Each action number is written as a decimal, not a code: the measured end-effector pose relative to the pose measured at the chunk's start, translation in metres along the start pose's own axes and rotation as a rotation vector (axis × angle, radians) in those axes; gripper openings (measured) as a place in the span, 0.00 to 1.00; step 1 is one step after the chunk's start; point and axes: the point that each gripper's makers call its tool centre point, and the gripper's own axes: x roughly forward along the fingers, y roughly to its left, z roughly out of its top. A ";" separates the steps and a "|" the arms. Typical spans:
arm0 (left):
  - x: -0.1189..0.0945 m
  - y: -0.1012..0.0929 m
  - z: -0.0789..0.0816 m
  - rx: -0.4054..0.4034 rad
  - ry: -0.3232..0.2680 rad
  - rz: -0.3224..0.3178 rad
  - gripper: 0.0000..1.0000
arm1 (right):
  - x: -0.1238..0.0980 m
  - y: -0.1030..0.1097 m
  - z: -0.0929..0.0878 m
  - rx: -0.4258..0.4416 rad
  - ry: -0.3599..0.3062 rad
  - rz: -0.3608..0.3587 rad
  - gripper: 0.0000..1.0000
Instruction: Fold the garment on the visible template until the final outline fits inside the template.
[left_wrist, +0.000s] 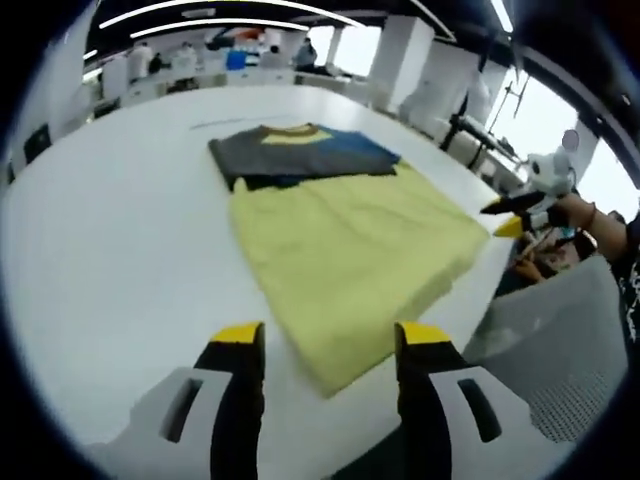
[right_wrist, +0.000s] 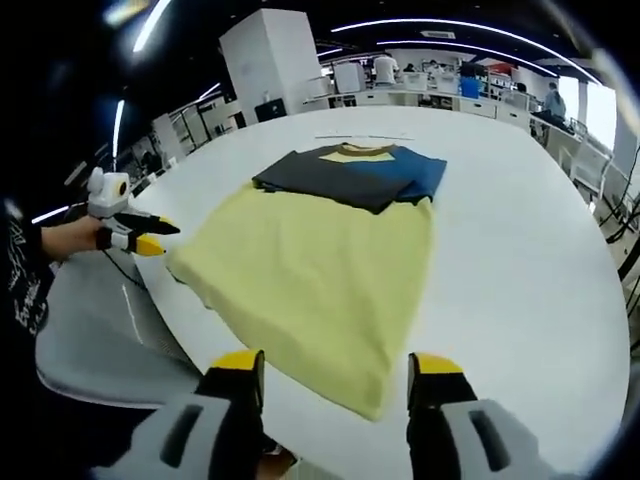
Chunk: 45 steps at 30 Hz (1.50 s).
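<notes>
A T-shirt (left_wrist: 350, 240) lies flat on the white table (left_wrist: 120, 250). Its body is pale yellow, and grey and blue parts are folded across the far end by the yellow collar (left_wrist: 295, 130). My left gripper (left_wrist: 330, 340) hovers open over the near hem, jaws wide apart and holding nothing. The right gripper (left_wrist: 512, 215) hangs beyond the table's right edge, held by a hand. In the right gripper view the same T-shirt (right_wrist: 310, 270) stretches away from my open, empty right gripper (right_wrist: 336, 365). There the left gripper (right_wrist: 135, 235) sits off the shirt's left side.
A thin dark line (right_wrist: 362, 137) marks the table beyond the collar. A grey mesh chair (left_wrist: 560, 350) stands against the table's near edge, and appears as the chair (right_wrist: 90, 330) at lower left. Desks and people fill the far background.
</notes>
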 end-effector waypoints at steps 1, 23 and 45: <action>-0.001 0.001 -0.001 -0.011 0.000 0.005 0.47 | 0.000 0.000 0.000 0.004 -0.001 -0.002 0.53; 0.001 -0.004 -0.024 -0.110 0.056 0.002 0.21 | 0.000 -0.021 -0.024 0.103 0.043 -0.101 0.19; 0.002 -0.005 -0.038 -0.146 0.120 0.005 0.00 | -0.001 -0.023 -0.031 0.103 0.067 -0.119 0.00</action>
